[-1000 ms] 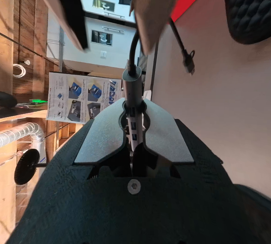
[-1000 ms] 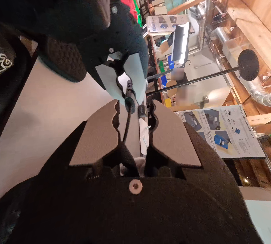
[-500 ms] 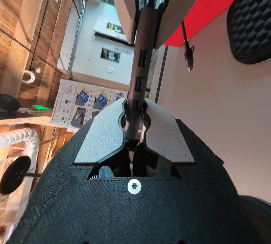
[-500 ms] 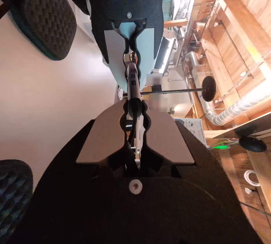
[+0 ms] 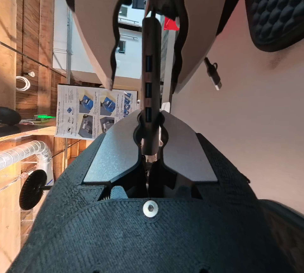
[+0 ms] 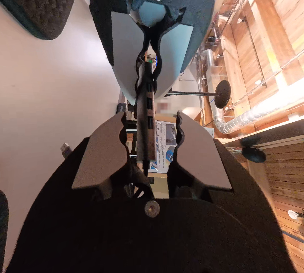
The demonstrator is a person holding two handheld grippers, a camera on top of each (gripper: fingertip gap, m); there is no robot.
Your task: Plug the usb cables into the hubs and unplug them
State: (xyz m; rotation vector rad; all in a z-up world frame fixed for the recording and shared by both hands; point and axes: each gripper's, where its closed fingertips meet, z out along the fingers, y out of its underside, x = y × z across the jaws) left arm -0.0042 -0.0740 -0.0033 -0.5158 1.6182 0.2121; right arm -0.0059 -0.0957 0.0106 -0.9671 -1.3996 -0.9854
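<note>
Close in, left gripper (image 5: 150, 117) fingers clamped on hub (image 5: 150, 87) near end. Beyond, right gripper (image 6: 150, 118) fingers spread wide, flanking hub's cabled end, gripping nothing. Loose USB plug (image 5: 213, 77) hangs over tabletop (image 5: 246, 125). Risk: one-end hold lets hub pivot, ports misalign.

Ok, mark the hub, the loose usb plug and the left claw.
hub (image 5: 150, 74): left wrist view, ported side.
usb plug (image 5: 214, 78): left wrist view, black shell.
left claw (image 5: 150, 117): left wrist view, between fingertips.
</note>
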